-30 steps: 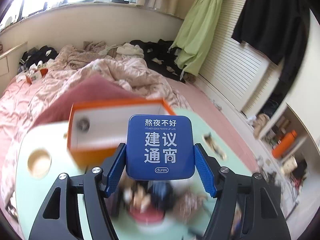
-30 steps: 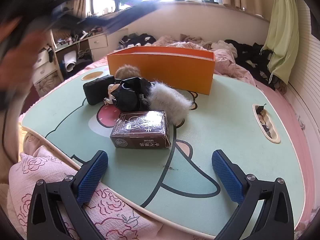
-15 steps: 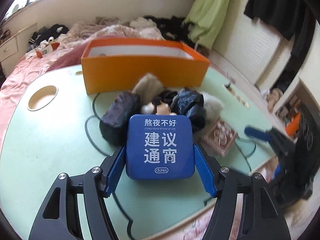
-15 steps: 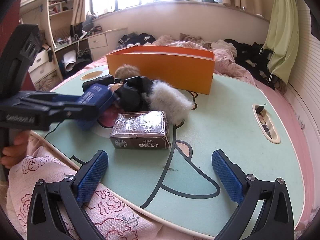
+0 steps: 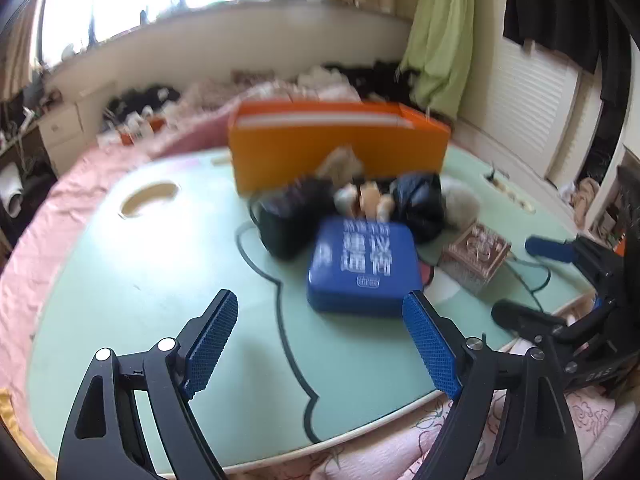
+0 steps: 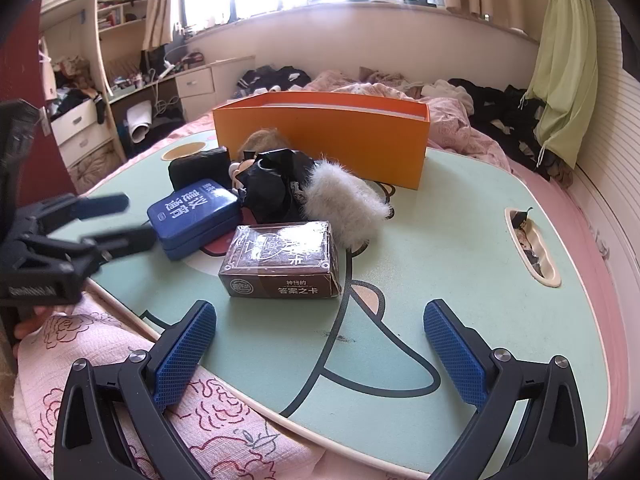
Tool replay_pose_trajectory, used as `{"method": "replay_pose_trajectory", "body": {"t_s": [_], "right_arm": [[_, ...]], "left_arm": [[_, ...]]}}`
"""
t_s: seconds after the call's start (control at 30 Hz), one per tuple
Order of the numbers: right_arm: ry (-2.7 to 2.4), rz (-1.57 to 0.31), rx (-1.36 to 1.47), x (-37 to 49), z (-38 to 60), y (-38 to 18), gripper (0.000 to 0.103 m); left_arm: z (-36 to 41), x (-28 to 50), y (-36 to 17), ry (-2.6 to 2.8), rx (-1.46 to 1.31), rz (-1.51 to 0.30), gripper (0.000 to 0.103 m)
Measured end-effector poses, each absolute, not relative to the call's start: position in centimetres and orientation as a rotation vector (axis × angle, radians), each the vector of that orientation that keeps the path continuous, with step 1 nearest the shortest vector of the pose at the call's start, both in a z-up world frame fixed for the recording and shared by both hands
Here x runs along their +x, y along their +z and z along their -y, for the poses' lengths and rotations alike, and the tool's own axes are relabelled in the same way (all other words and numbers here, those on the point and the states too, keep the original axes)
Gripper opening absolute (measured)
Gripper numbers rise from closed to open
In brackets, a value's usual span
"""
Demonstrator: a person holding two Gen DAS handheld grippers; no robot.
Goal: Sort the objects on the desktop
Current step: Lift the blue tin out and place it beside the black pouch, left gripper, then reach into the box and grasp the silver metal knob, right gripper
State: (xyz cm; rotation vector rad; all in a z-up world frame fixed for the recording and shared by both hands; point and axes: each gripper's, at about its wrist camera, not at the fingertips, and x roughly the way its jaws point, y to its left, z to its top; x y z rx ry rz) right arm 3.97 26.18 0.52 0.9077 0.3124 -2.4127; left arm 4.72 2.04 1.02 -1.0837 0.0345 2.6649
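Two boxes [image 6: 281,258] and plush clutter [image 6: 344,204] crowd the orange bin [image 6: 320,136].

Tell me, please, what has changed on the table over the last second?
The left gripper brought the blue tin down from above the orange box onto the table; its jaws have just been opening, letting go. The right gripper stayed open and still, and the brown card box unmoved.

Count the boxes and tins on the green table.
3: orange box at the far side, blue tin left of the pile, brown card box nearest. The dark pile may hide more.
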Motion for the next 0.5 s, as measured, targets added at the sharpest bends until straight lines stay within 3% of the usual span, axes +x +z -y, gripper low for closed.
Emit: {"method": "replay_pose_trajectory", "body": {"t_s": [0.07, 0.23, 0.37, 0.5], "right_arm": [[-2.412, -0.314, 0.909, 3.9, -26.2, 0.5, 0.103], [-2.409, -0.318, 0.913, 3.9, -26.2, 0.5, 0.103], [-2.401, -0.338, 0.937, 3.6, -25.9, 1.6, 0.098], [-2.419, -0.301, 0.788, 2.8, -25.0, 7.2, 0.096]], "left_arm": [[-2.4, 4.6, 0.4, 2.680, -1.089, -0.082, 0.085], [-2.6, 4.6, 0.2, 2.676, -1.083, -0.092, 0.103], [-2.5, 4.8, 0.1, 2.682, -1.076, -0.085, 0.103], [-2.7, 4.8, 0.1, 2.683, -1.069, -0.084, 0.103]]}}
